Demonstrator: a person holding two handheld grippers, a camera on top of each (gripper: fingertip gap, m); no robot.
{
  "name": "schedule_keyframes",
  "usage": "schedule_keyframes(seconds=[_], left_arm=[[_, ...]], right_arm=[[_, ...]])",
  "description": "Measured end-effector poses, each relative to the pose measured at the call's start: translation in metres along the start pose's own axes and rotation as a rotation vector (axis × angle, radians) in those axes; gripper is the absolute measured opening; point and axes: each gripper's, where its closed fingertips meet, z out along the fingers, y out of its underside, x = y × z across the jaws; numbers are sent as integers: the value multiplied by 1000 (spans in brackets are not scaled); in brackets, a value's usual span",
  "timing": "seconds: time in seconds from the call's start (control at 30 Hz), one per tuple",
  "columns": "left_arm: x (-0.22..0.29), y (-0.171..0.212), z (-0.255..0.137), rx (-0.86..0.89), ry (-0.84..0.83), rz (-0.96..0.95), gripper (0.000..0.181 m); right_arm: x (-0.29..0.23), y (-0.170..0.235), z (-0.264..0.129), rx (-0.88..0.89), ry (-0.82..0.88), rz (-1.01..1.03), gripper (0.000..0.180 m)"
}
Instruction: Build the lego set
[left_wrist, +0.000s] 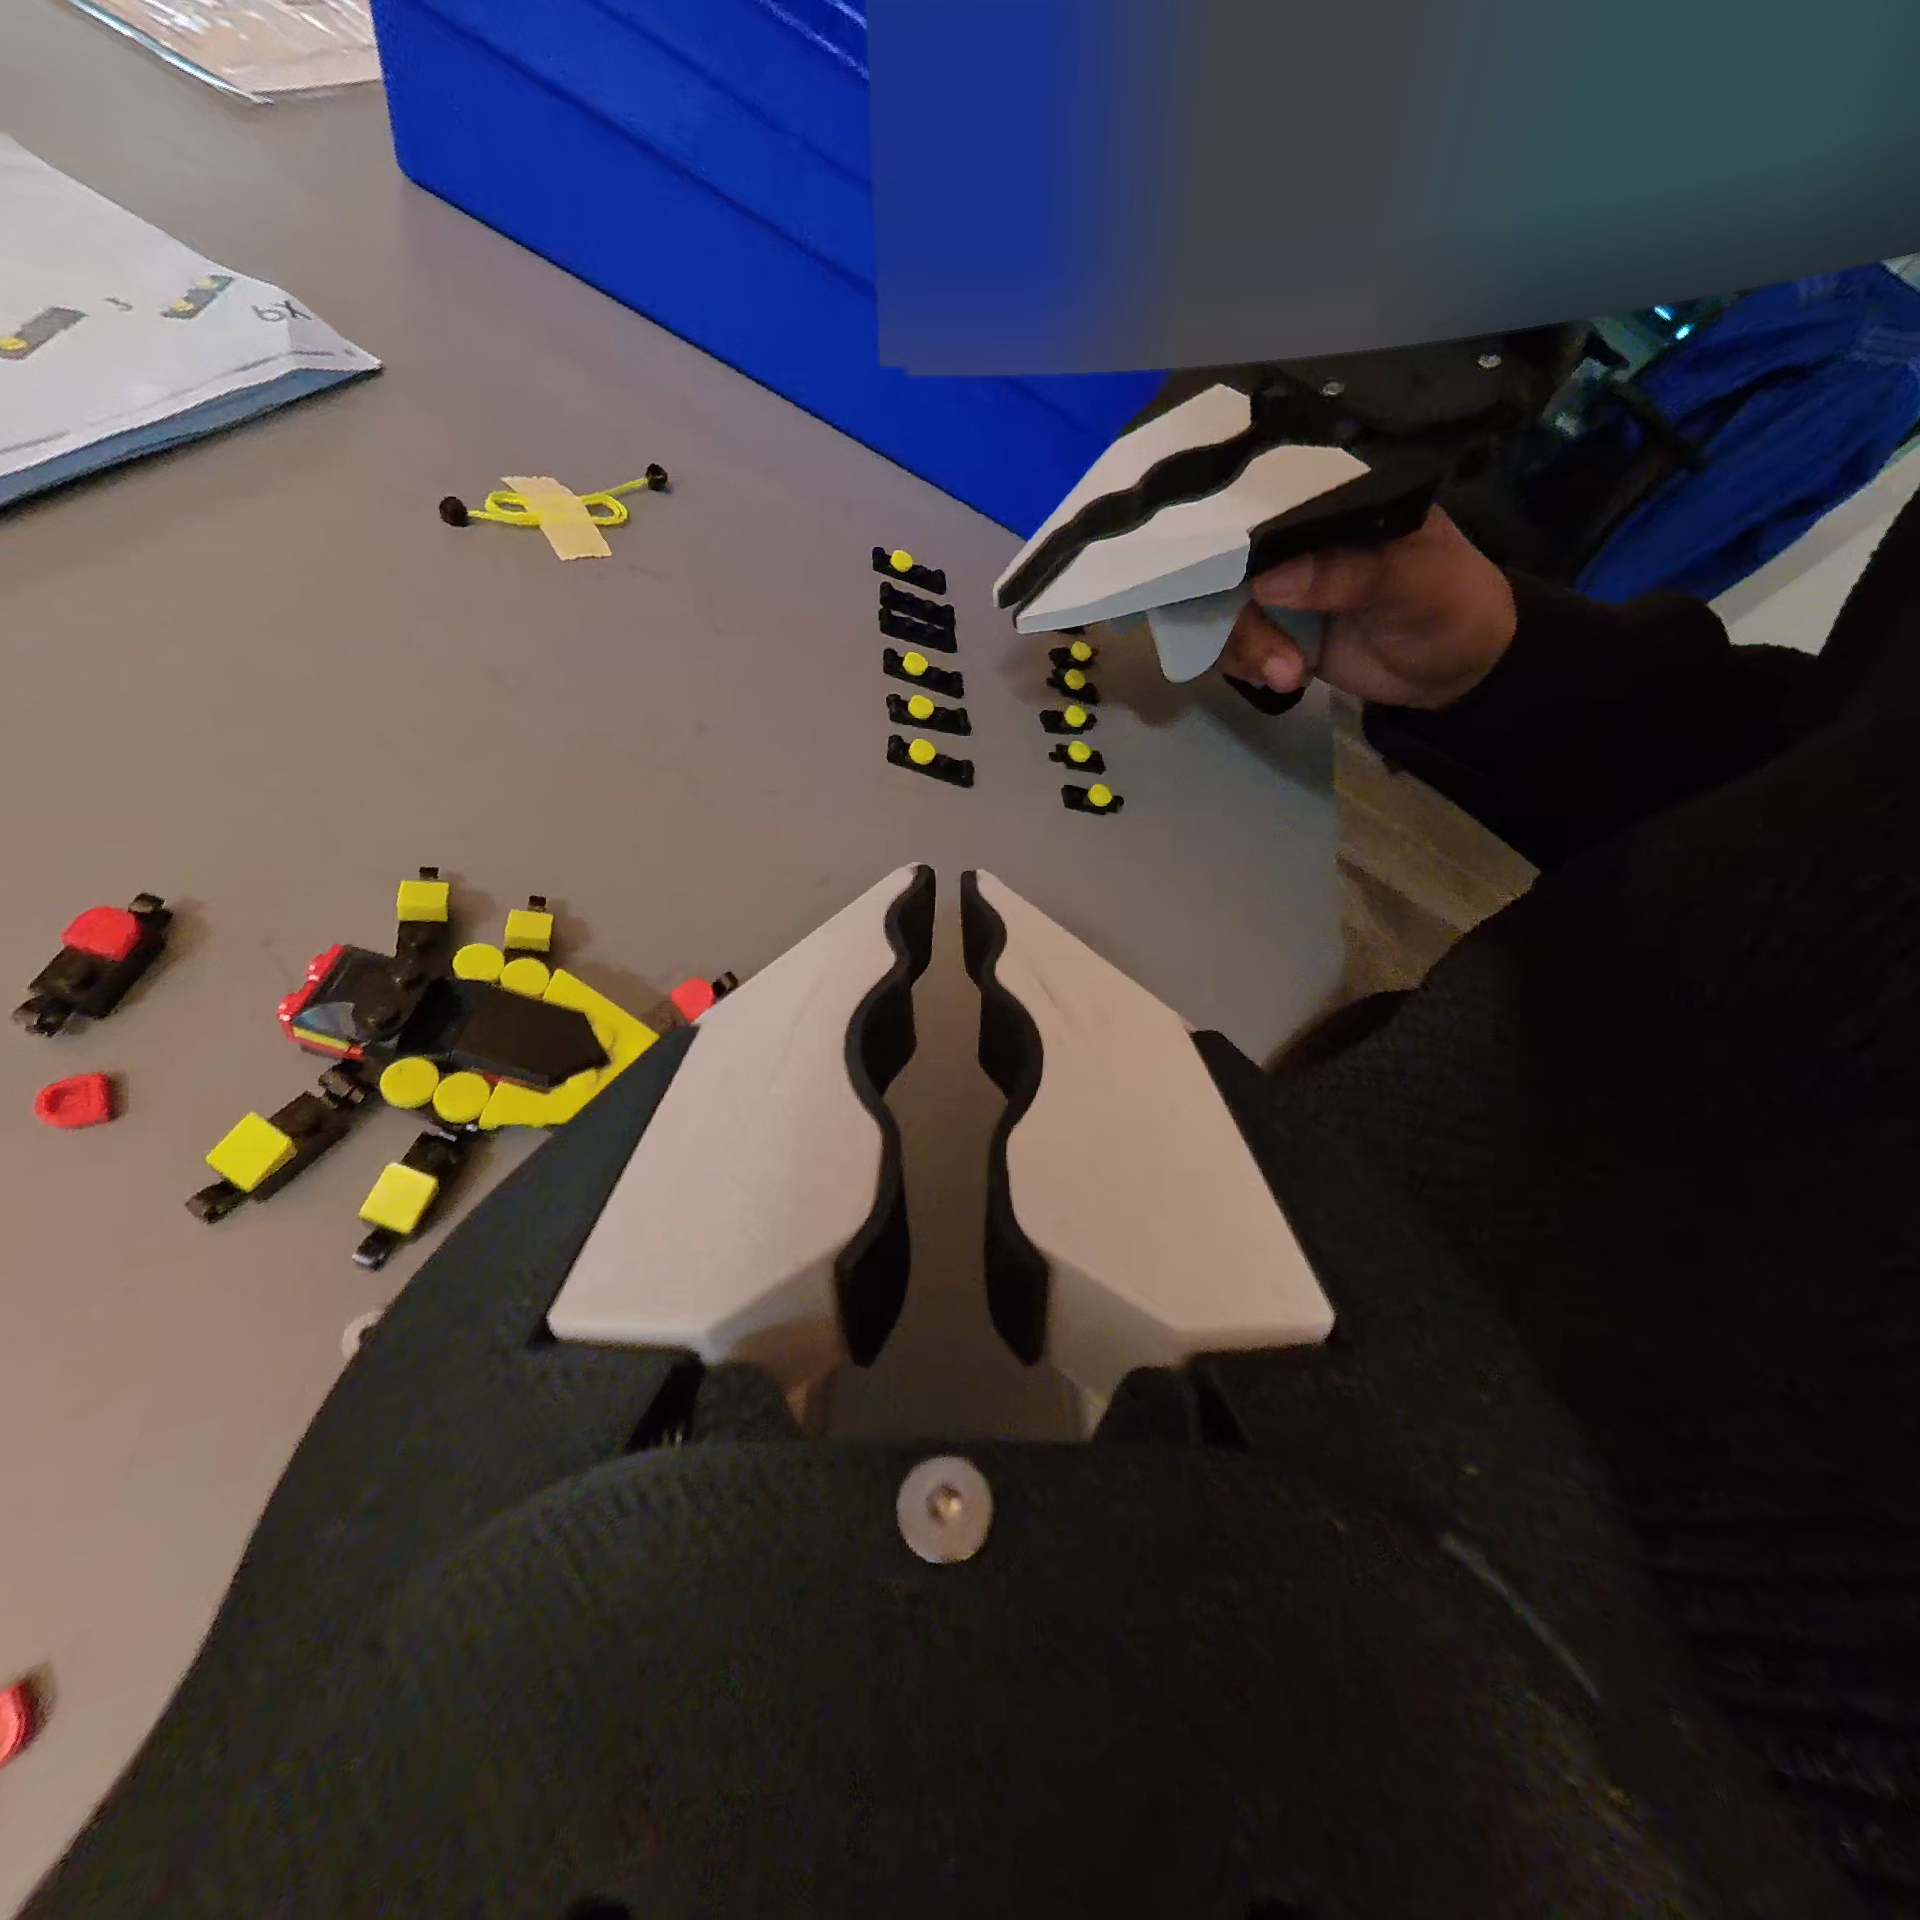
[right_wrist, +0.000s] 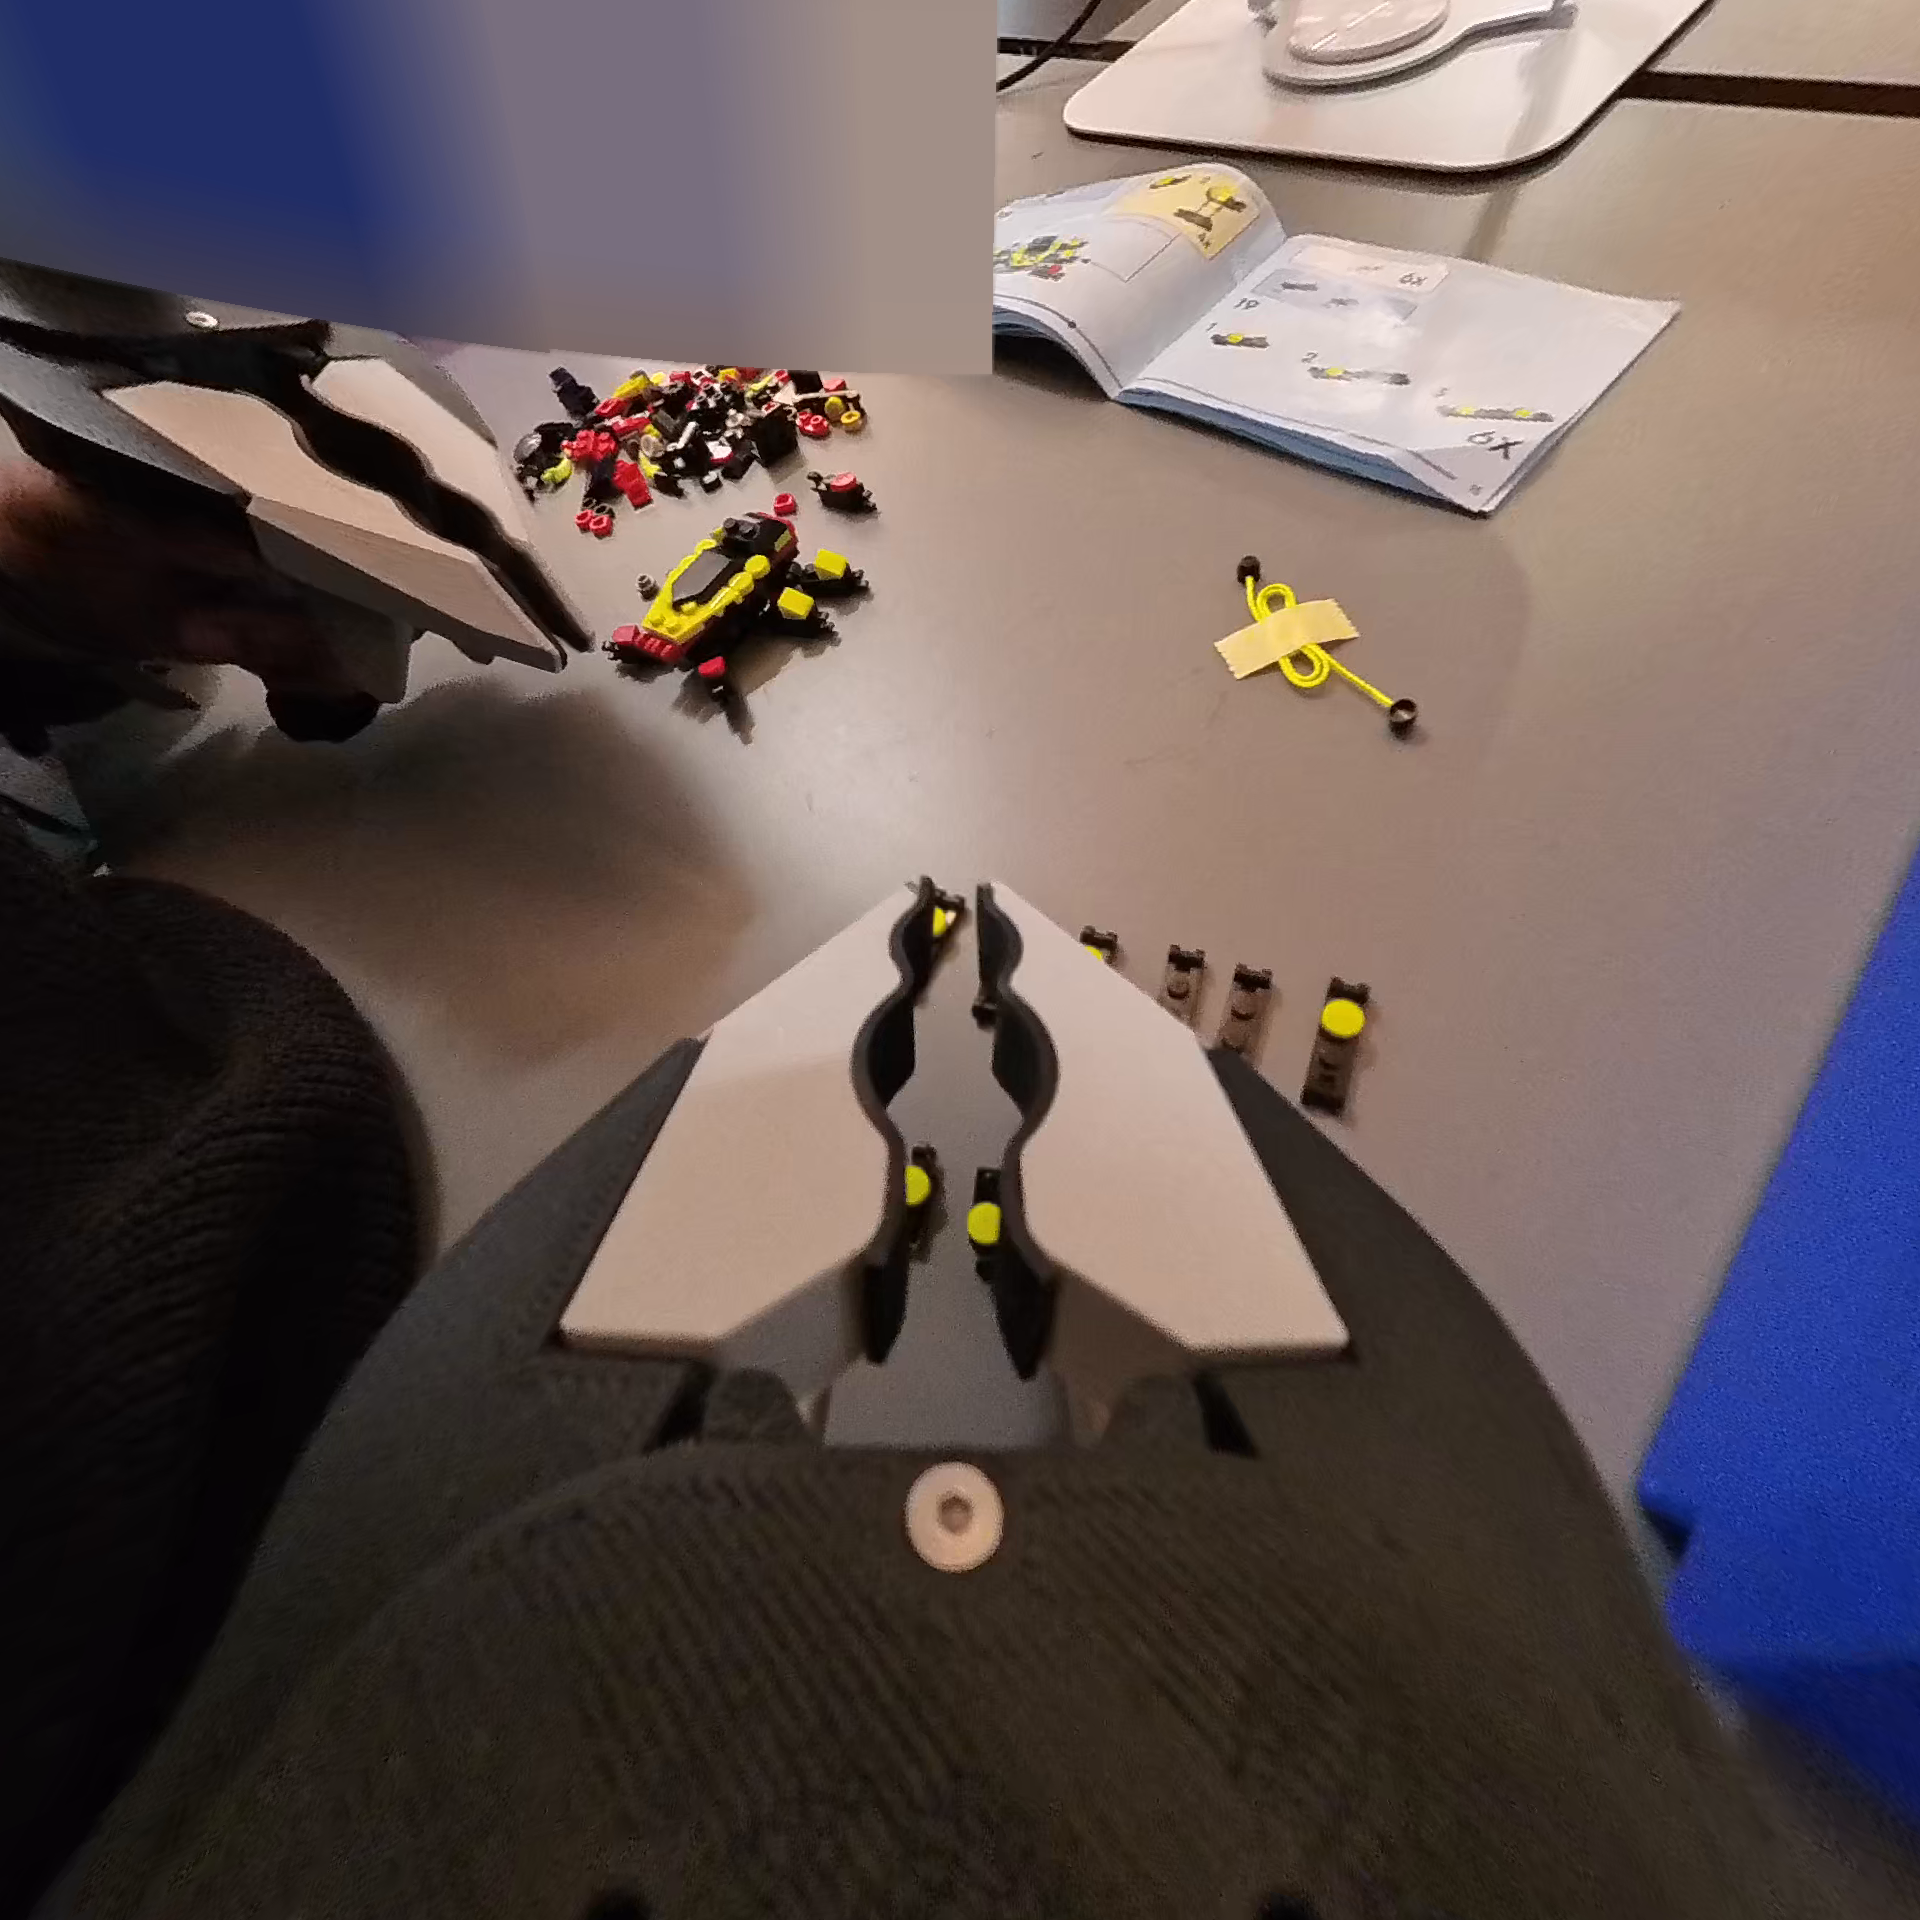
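Right wrist view shows the right tool (right_wrist: 951, 902) low over the grey surface (right_wrist: 1039, 727), its jaws drawn narrow around the end of a small black plate with a yellow stud (right_wrist: 940, 920); whether the plate is truly pinched or only framed cannot be told. More such plates (right_wrist: 1335, 1039) lie in a row just to the right, two of them without a yellow stud. The left tool (left_wrist: 948, 878) hangs above the surface with only a slim gap between its fingers and nothing in it. The half-built yellow and black model (left_wrist: 457, 1029) lies well apart to the left, near the loose brick pile (right_wrist: 686, 431), with the open instruction booklet (right_wrist: 1351, 343) beyond.

The step in hand appears to be picking up one of the small plates for a leg sub-assembly. To do it well, the tips should close squarely across the plate's short sides, not on the stud, and lift straight up so neighbours in the row are not swept aside. The piece is tiny and smooth, so a skewed pinch would probably flick it away. The left tool could steady a mating plate.
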Motion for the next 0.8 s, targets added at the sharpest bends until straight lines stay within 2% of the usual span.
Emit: schedule_keyframes(seconds=[0.27,0.43,0.63,0.8], left_arm=[[10,-5,7,-13,36,34,6],[17,-2,8,-29,42,60,7],[21,1,7,-48,15,131,11],[23,5,8,-65,-9,191,11]], right_arm=[[4,-3,-18,49,62,-10,6],[5,-11,-27,107,53,54,6],[8,5,-24,48,2,207,12],[4,9,-21,10,17,148,11]])
